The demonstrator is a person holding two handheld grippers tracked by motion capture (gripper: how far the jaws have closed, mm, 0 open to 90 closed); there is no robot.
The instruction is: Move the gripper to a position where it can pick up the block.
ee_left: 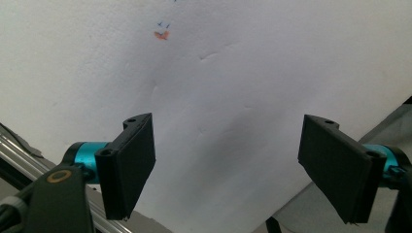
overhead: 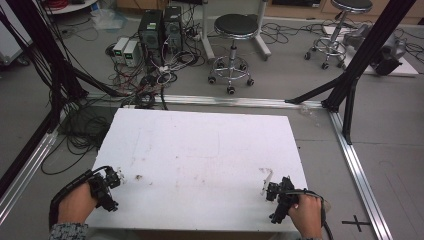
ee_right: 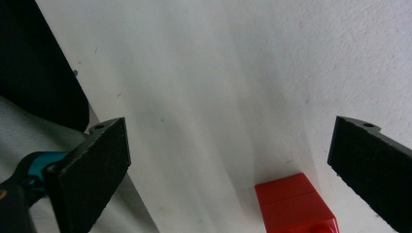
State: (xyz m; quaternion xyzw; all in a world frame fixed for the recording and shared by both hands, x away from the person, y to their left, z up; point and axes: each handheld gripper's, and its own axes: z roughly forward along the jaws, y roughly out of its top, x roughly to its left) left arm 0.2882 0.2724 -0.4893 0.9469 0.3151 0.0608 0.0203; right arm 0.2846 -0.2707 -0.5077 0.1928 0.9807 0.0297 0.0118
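- Sitting on the white rectangular foam-topped table (ee_right: pixel 204 73), a small red plastic block (ee_right: pixel 295 204) lies at the lower right of the right gripper view, between the jaws and nearer the right one, touching neither.
- Right gripper (ee_right: pixel 228 170) has its jaws spread wide; in the high view it sits at the table's lower right (overhead: pixel 278 192), held by the right hand (overhead: pixel 306 212).
- Left gripper (ee_left: pixel 226 170) is likewise spread wide with nothing between its jaws, at the lower left of the high view (overhead: pixel 107 185).
- A small orange and blue mark (ee_left: pixel 162 33) shows on the table at the upper left of the left gripper view.

A red block (ee_right: pixel 295 204) is cut off by the bottom edge.
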